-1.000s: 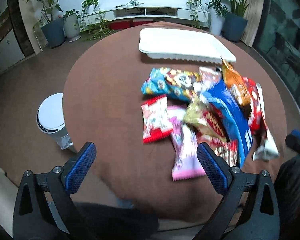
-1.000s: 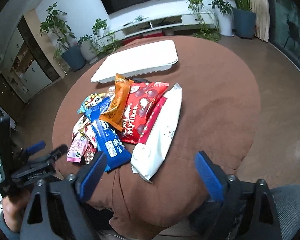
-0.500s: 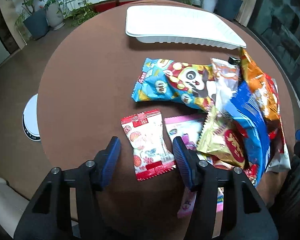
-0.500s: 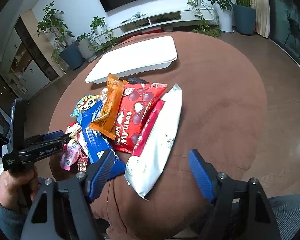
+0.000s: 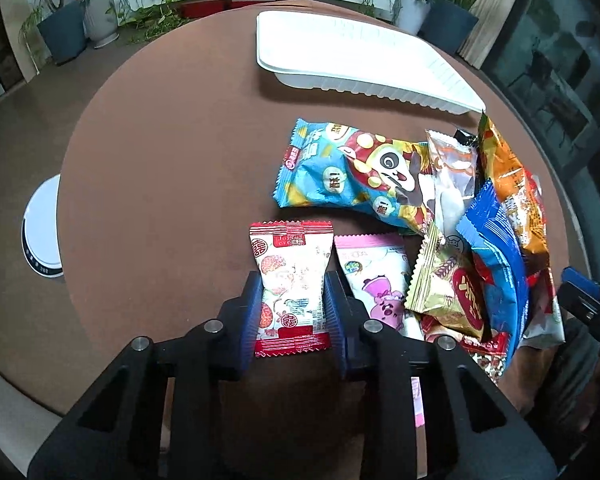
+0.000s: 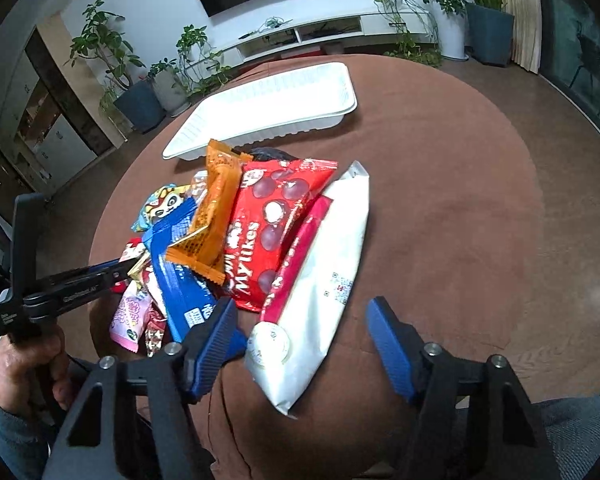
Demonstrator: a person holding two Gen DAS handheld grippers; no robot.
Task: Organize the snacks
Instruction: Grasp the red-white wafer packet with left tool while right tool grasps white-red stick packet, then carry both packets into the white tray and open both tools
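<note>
A pile of snack packets lies on a round brown table [image 5: 160,168]. My left gripper [image 5: 294,284] is shut on a red-and-white candy packet [image 5: 292,280], its blue pads pressing both sides. Beside it lie a pink packet [image 5: 374,276], a gold packet [image 5: 448,284], a blue panda packet [image 5: 352,172] and a blue bar [image 5: 496,256]. My right gripper [image 6: 306,332] is open over the near end of a white pouch [image 6: 328,280], next to a red Mylikes bag [image 6: 268,224] and an orange packet [image 6: 216,208]. An empty white tray [image 5: 360,52] sits at the far side; it also shows in the right wrist view [image 6: 268,108].
A white round bin [image 5: 40,232] stands on the floor left of the table. Potted plants [image 5: 64,28] and a TV stand [image 6: 300,36] line the far wall. The left gripper and hand [image 6: 40,292] show at the left of the right wrist view.
My left gripper moved forward and down and closed on the red-and-white candy packet. My right gripper moved closer to the white pouch and narrowed a little.
</note>
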